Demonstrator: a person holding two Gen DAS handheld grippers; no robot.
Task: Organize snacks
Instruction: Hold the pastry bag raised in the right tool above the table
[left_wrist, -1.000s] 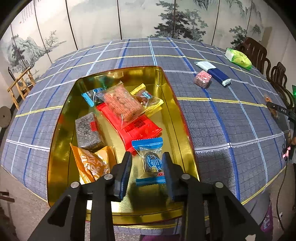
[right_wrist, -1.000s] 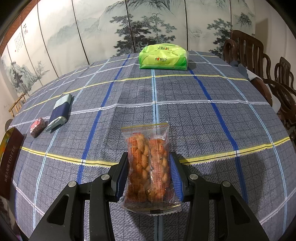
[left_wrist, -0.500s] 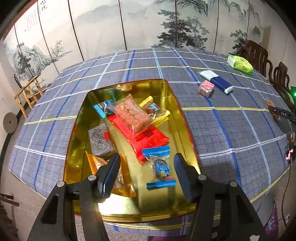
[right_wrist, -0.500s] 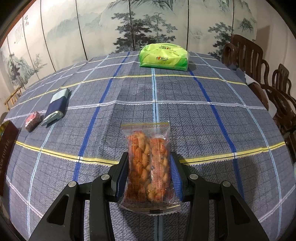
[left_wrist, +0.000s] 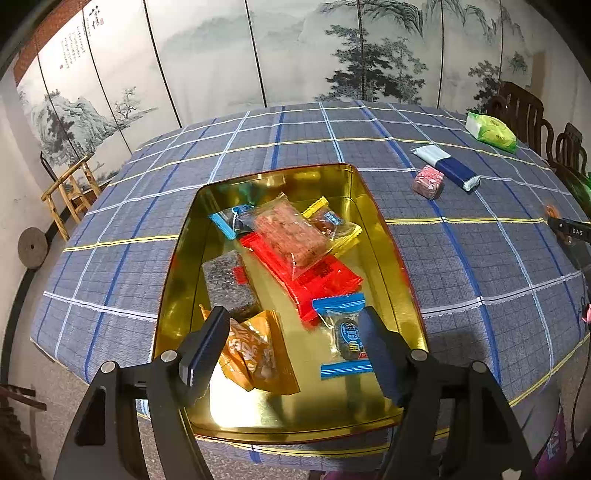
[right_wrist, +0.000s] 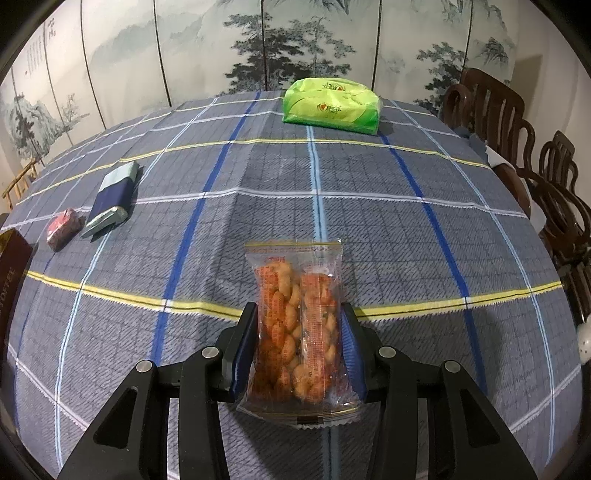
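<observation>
A gold tin (left_wrist: 397, 266) on the checked tablecloth holds several snacks: a red pack (left_wrist: 314, 273), a clear pack of reddish pieces (left_wrist: 291, 232), a dark block (left_wrist: 231, 284), an orange pack (left_wrist: 255, 350) and a blue-ended candy (left_wrist: 345, 334). My left gripper (left_wrist: 291, 332) is open and empty above the tin's near end. My right gripper (right_wrist: 299, 332) is shut on a clear bag of orange twists (right_wrist: 299, 317), held over the cloth.
A small red packet (right_wrist: 62, 227) (left_wrist: 428, 181), a navy and white pack (right_wrist: 112, 199) (left_wrist: 447, 168) and a green tissue pack (right_wrist: 330, 105) (left_wrist: 491, 131) lie on the table. A brown box edge (right_wrist: 11, 273) shows at the left. Wooden chairs (right_wrist: 517, 140) stand at the right.
My left gripper has opened wide, let go of the blue-ended candy into the tin, and drawn back and up. The right gripper still holds the bag, shifted slightly.
</observation>
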